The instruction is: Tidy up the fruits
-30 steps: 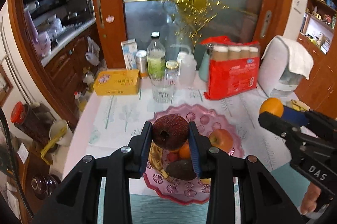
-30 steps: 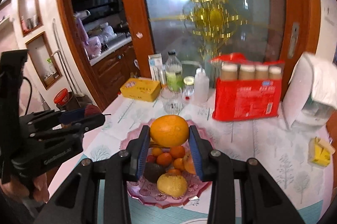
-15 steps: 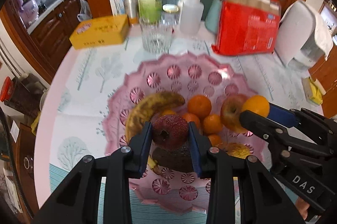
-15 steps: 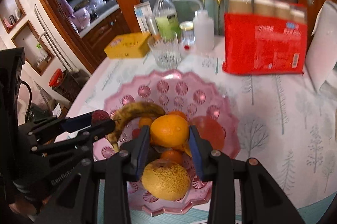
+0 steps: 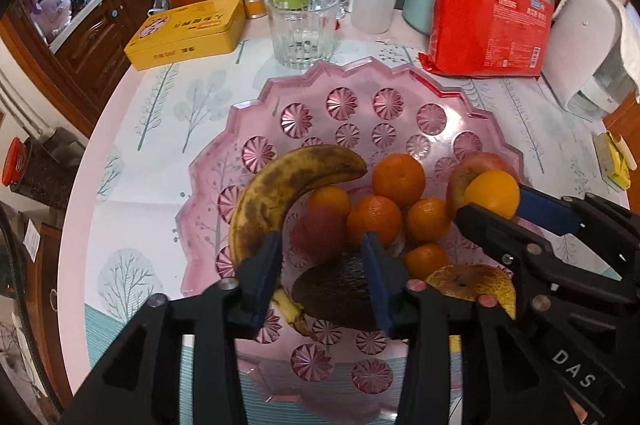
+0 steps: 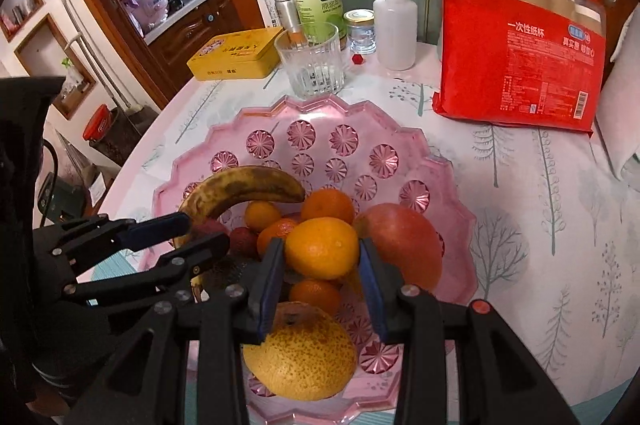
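Gripping a round orange citrus fruit (image 6: 322, 249), the right claw (image 6: 320, 265) hangs low over the pink cut-glass fruit bowl (image 5: 384, 81), its blue pads clamped on both sides of the fruit. Beneath it the heap is crowded: small orange mandarins (image 5: 374, 219), a red apple (image 6: 400, 245), a speckled yellow pear (image 6: 300, 353), a brown-spotted banana (image 5: 280, 189). Let go from here and that round fruit could roll off the mandarins and shove a neighbour toward the scalloped rim.

Over on the other side, the left claw (image 5: 320, 273) has just been opening; its jaws stand apart, and the dark red rough-skinned fruit (image 5: 320, 229) sits between the pads, and whether they touch it I cannot tell. It lies wedged against the banana and above a dark avocado (image 5: 336, 293), so it may yet settle or tip.

Both claws work close together in one bowl, and a careless pull back could knock one into the other. Beyond the rim, a clear ribbed drinking glass (image 5: 302, 25) stands near on the counter (image 5: 180, 97), an easy thing to topple.
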